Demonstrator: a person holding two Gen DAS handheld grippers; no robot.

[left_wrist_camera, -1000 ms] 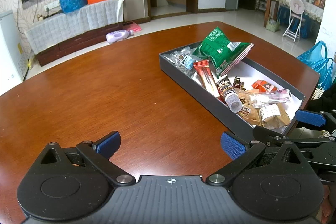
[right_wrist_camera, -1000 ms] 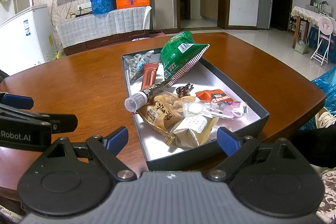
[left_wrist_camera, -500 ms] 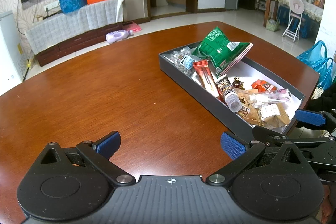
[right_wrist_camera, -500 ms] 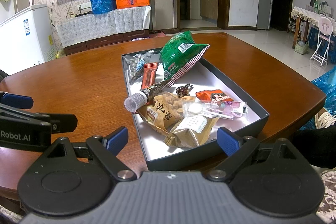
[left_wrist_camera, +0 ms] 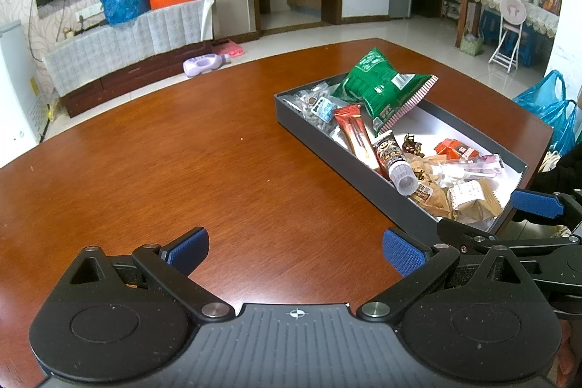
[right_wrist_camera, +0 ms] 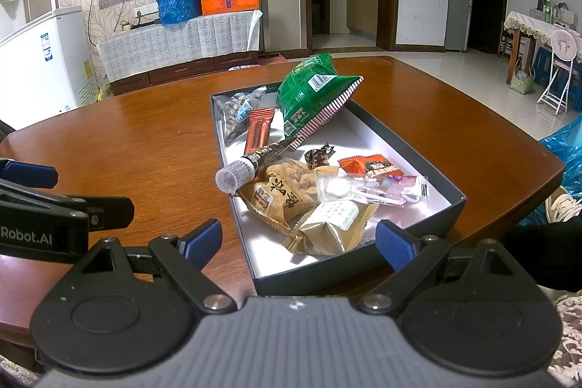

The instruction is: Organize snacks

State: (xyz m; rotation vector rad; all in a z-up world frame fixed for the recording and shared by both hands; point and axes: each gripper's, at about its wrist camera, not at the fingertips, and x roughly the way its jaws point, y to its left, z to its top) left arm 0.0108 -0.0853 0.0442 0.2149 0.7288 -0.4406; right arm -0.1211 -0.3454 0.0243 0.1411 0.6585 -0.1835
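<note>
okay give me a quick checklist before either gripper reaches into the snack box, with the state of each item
1. Left gripper open and holding nothing: ok.
2. Right gripper open and holding nothing: ok.
3. Snacks all inside the gray box: ok, none lies on the wooden table.
4. Snacks sorted: not ok; the capped tube lies across the peanut packet, and the green bag leans over the far end.
5. Nearest packet, the tan one, unobstructed between the right fingers: ok.
6. Grippers apart from each other: cannot tell; they sit close together.
</note>
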